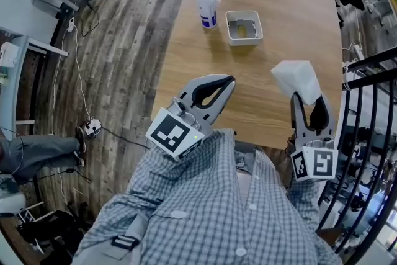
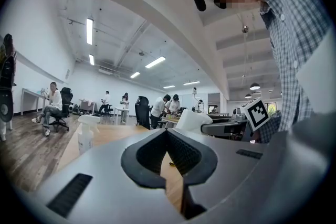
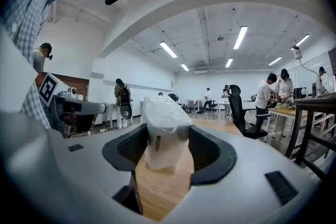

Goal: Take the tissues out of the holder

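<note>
A white plastic-wrapped tissue pack (image 1: pixel 297 78) is held above the wooden table (image 1: pixel 279 3) near its front right edge. My right gripper (image 1: pixel 308 98) is shut on its lower part. In the right gripper view the tissue pack (image 3: pixel 164 123) stands upright between the two dark jaws, above the tabletop. The white tissue holder (image 1: pixel 244 40) sits further back in the middle of the table, with something yellowish at its bottom. My left gripper (image 1: pixel 228 81) hovers over the table's front left edge, shut with nothing in it. The left gripper view shows the tissue pack (image 2: pixel 192 119) off to the right.
A white spray bottle (image 1: pixel 208 4) stands just left of the holder; the left gripper view also has the spray bottle (image 2: pixel 85 135). A black metal railing (image 1: pixel 366 133) runs along the right side. Cables lie on the wood floor at left. Several people work at desks far off.
</note>
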`<state>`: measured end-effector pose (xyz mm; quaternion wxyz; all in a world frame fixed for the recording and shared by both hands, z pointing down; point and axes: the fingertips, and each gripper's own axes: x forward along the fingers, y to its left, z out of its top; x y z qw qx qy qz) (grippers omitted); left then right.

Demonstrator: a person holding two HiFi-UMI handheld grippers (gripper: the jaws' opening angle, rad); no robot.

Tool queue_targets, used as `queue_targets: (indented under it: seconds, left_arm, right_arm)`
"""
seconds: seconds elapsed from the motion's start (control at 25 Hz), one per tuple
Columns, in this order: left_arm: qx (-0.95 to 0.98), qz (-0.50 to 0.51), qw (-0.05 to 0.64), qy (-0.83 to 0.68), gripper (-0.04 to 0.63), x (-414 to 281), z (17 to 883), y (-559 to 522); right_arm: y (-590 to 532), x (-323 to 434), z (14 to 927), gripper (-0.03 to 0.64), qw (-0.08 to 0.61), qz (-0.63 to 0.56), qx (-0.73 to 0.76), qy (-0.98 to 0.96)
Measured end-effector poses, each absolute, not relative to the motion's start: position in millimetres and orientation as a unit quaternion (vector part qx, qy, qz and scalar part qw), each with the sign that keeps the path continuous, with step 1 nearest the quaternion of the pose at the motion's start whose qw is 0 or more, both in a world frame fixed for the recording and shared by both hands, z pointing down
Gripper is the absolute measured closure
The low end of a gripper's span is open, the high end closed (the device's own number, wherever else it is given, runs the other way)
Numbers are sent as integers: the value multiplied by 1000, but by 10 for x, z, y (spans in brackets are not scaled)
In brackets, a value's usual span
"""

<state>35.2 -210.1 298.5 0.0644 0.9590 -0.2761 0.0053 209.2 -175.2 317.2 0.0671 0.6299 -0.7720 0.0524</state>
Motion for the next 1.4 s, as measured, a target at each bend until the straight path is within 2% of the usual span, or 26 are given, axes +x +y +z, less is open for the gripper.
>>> queue_targets:
  seconds: [1.4]
  left_arm:
    - [956,13,50,-289,588,442,2928,-2056]
  right_arm:
    - [-1852,2034,3146,365,59,38,595,-800]
